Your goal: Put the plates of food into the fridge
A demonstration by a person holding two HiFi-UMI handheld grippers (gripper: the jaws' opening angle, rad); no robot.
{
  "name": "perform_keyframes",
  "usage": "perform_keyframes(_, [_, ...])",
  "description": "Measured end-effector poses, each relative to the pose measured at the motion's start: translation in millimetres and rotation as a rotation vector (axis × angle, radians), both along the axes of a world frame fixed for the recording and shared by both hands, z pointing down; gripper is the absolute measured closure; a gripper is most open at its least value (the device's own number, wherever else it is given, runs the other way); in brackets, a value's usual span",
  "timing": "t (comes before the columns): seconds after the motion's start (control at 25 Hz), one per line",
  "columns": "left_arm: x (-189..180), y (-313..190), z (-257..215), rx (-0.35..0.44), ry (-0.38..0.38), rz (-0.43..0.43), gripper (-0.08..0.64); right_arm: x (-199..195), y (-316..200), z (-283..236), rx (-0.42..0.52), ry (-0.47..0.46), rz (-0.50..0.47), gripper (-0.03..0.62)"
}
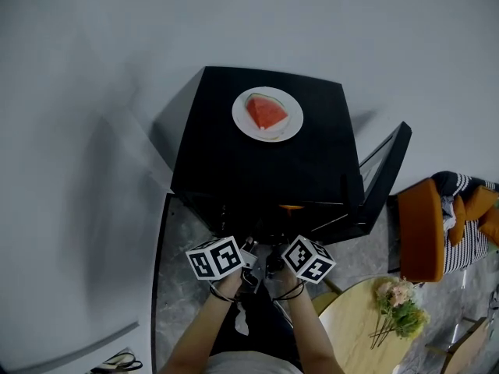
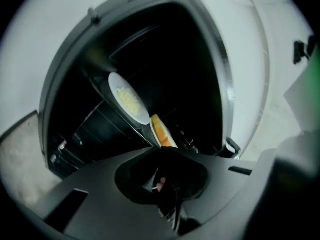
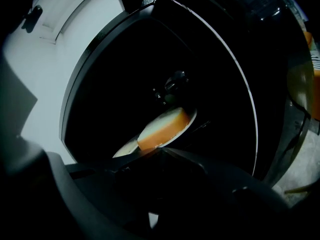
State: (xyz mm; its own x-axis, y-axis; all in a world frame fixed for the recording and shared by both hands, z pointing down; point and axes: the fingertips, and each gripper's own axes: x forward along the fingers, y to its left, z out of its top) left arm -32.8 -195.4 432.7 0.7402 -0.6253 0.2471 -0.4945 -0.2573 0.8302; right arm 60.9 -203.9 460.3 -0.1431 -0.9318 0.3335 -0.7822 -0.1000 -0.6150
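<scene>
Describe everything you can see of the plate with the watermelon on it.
The plate is round, white and glossy, ceramic by its look. It lies flat on the black fridge top, toward the back. One wedge of watermelon, red flesh with a green rind, rests on it. Nothing else touches it; only the head view shows it.

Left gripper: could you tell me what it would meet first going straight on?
Beyond the plate of orange food it holds, probably the white plate of yellow food inside the black fridge; depth unclear.
</scene>
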Motion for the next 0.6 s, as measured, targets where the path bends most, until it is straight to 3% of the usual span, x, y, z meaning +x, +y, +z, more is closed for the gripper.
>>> perform_keyframes(0.2, [-19.1, 8.5, -6.4, 0.135, -0.138, 0.003, 0.535, -6.2, 1.0, 1.1, 0.004, 0.069, -0.018, 0.578])
perform_keyframes(0.36, [-32.1, 10.0, -26.9, 0.286, -0.266, -0.002, 0.535, -21.0, 23.3, -3.8, 0.033, 0.132, -0.047, 0.578])
perform_keyframes(0.48, [-36.7, 15.4, -50.7, 0.436, -0.377, 0.009, 0.535, -32.3, 46.2, -23.8, 0.101, 0.168, -0.046, 0.578])
perform_keyframes(0.6, [-36.8, 25.5, -77.4, 0.591, -0.457, 0.014, 0.535, -39.9, 65.5, -56.9, 0.199, 0.270, -0.032, 0.578])
